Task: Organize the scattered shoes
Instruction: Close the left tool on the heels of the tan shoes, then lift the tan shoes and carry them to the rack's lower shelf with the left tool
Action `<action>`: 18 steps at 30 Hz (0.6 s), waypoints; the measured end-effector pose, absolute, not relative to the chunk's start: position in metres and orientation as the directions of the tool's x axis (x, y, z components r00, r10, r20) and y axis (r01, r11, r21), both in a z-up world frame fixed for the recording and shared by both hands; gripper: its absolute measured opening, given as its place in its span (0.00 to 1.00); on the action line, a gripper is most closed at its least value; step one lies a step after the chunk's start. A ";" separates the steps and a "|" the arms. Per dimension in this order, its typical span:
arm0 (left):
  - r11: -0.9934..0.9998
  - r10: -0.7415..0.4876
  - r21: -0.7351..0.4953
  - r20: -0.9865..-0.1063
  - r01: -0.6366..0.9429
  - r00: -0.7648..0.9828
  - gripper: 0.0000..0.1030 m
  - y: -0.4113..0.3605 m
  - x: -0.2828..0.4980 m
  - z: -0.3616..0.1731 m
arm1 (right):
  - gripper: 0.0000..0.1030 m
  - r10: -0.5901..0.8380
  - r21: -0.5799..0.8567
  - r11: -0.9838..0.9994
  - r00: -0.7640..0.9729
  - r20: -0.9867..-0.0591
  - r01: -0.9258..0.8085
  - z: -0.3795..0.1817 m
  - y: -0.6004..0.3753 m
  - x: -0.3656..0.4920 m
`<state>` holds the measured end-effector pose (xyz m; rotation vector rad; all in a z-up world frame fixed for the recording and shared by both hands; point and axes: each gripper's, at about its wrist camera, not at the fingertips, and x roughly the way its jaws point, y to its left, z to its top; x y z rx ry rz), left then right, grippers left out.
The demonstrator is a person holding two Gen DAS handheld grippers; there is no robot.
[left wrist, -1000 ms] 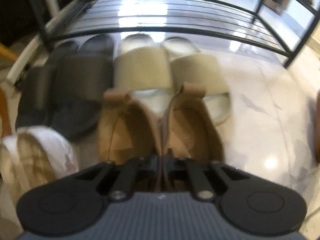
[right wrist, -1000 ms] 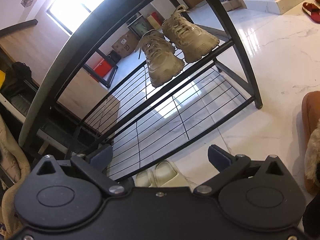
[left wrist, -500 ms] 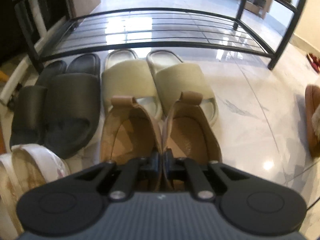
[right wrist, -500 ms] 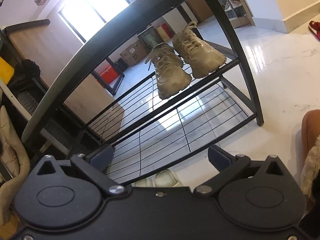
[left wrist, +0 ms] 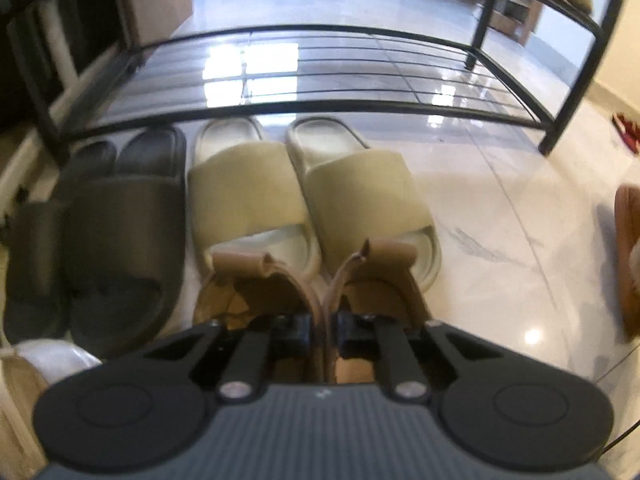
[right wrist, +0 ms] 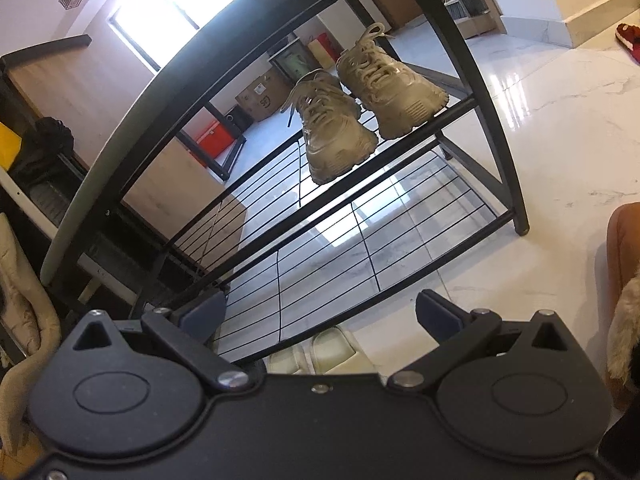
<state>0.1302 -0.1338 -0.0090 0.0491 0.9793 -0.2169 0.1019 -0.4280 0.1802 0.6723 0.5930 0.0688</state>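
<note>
Our left gripper (left wrist: 323, 326) pinched on inner edges of brown shoe pair (left wrist: 320, 280), held just behind beige slides (left wrist: 304, 192) on floor by rack (left wrist: 304, 104), right gripper (right wrist: 318, 314) jaws wide, nothing btwn, facing sneakers (right wrist: 360, 100) on rack shelf.

Tan shoes (left wrist: 320, 300) pinched together, seemingly above floor.

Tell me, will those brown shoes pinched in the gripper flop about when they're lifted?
Probably somewhat. The left gripper pinches the brown shoes only by their thin inner walls, which look soft, so the soles may sag. Being open-backed, they likely weigh little, so the grip should hold.
</note>
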 end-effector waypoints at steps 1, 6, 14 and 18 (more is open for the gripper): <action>0.979 -0.162 -0.064 -0.824 0.194 0.543 0.07 -0.133 0.127 -0.007 | 1.00 0.246 0.604 0.787 0.833 -0.496 0.127 0.180 -0.428 0.102; 0.956 -0.217 -0.055 -0.795 0.289 0.566 0.06 -0.139 0.097 0.019 | 1.00 0.248 0.606 0.786 0.837 -0.488 0.121 0.182 -0.431 0.098; 0.905 -0.372 -0.079 -0.622 0.417 0.689 0.06 -0.155 0.035 0.087 | 1.00 0.260 0.654 0.750 0.864 -0.431 0.101 0.191 -0.439 0.088; 0.897 -0.411 -0.094 -0.534 0.431 0.739 0.06 -0.161 0.037 0.122 | 1.00 0.248 0.676 0.730 0.885 -0.395 0.097 0.197 -0.450 0.081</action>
